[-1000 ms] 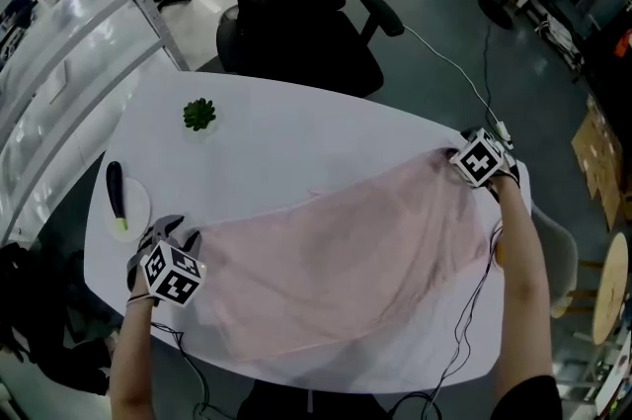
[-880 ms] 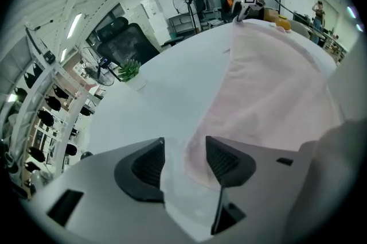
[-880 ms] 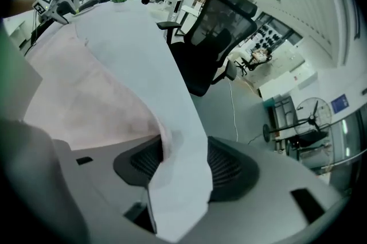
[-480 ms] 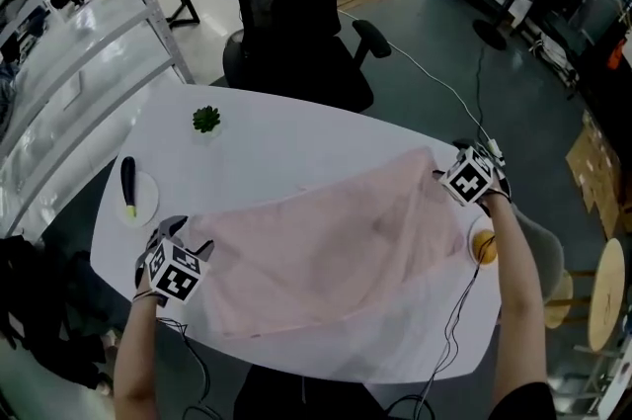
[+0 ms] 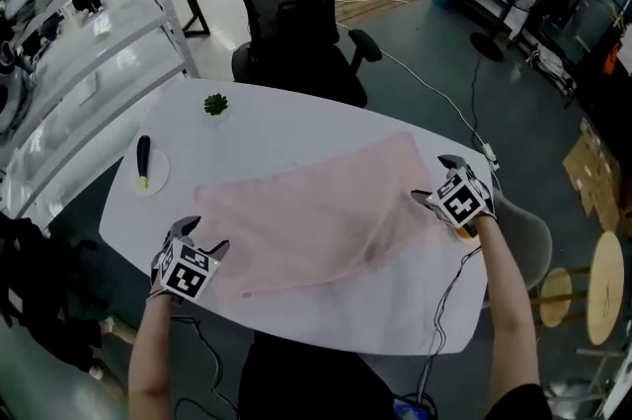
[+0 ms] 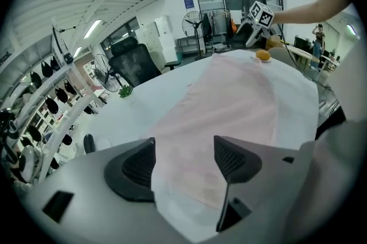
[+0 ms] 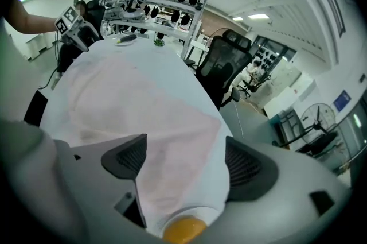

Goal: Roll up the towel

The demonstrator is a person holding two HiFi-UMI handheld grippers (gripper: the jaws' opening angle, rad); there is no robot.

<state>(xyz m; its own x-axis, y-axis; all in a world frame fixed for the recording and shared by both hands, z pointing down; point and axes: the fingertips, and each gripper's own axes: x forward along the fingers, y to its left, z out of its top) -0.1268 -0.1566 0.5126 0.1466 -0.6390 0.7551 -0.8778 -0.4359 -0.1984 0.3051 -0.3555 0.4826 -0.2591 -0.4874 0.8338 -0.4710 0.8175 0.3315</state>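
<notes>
Towel (image 5: pixel 316 225): pink, spread flat mid-frame on white worktop (image 5: pixel 286 126). Left tongs (image 5: pixel 202 236), lower left, and right tongs (image 5: pixel 434 179), at right: jaws just opened wide, nothing between them. Spreading looks done; the next move likely needs both to clamp one edge and start rolling.

You have one pink towel (image 5: pixel 316 220) on one white surface (image 5: pixel 286 126). You hold two grippers, left (image 5: pixel 204 235) and right (image 5: pixel 433 178), with two fingers each. You also have one small green plant (image 5: pixel 215 104), one white plate (image 5: pixel 156 175) bearing one dark aubergine (image 5: pixel 143 158), one orange (image 7: pixel 184 230), and one black office chair (image 5: pixel 291 3).
</notes>
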